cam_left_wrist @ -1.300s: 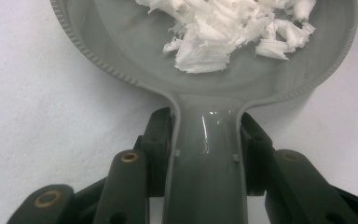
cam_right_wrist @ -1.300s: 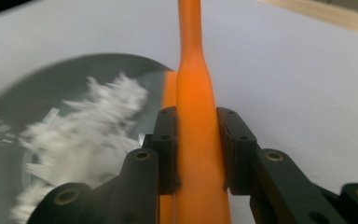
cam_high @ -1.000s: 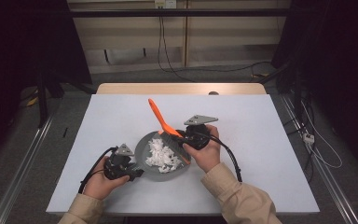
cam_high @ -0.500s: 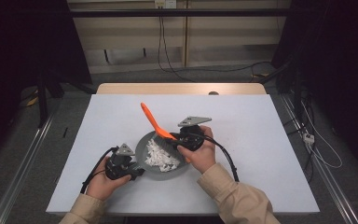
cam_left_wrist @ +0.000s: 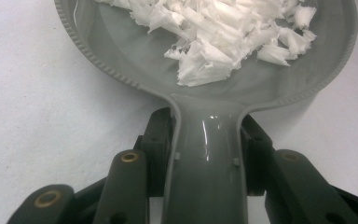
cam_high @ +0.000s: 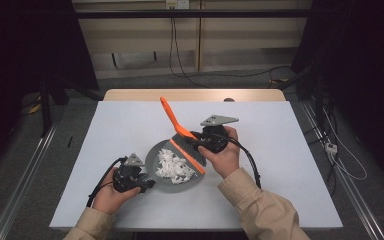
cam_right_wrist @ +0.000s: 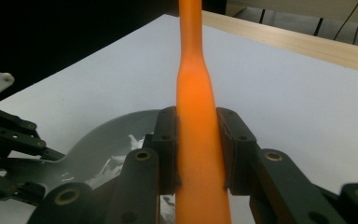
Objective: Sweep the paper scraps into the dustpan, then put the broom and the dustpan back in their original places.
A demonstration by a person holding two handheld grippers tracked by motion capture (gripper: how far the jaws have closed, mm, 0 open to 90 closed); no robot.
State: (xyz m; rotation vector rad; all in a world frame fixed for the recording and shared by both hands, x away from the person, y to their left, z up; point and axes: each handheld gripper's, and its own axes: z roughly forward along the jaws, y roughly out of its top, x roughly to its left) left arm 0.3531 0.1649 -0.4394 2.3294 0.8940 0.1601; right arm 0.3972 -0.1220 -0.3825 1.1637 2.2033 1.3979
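Note:
A grey dustpan (cam_high: pixel 156 156) lies on the white table (cam_high: pixel 280 165) with a heap of white paper scraps (cam_high: pixel 172 167) in it. My left gripper (cam_high: pixel 144 184) is shut on the dustpan handle (cam_left_wrist: pixel 207 158), and the scraps (cam_left_wrist: pixel 223 37) lie just ahead in the pan (cam_left_wrist: pixel 98 56). My right gripper (cam_high: pixel 199 143) is shut on an orange brush (cam_high: pixel 170 116). Its grey bristles (cam_high: pixel 186 152) rest over the pan's right rim, with the handle tilted up and away. The orange handle (cam_right_wrist: pixel 196 93) stands clamped between the right gripper's (cam_right_wrist: pixel 198 144) jaws.
A wooden strip (cam_high: pixel 195 95) borders the table's far edge. Bare white tabletop spreads to the left, right and behind the pan. Dustpan (cam_right_wrist: pixel 107 140) and left gripper (cam_right_wrist: pixel 9 135) show low at the left in the right gripper view. Cables lie on the floor (cam_high: pixel 340 160).
The brush swung left across the pan, then came back right with its handle more upright. The left gripper and the dustpan stayed still.

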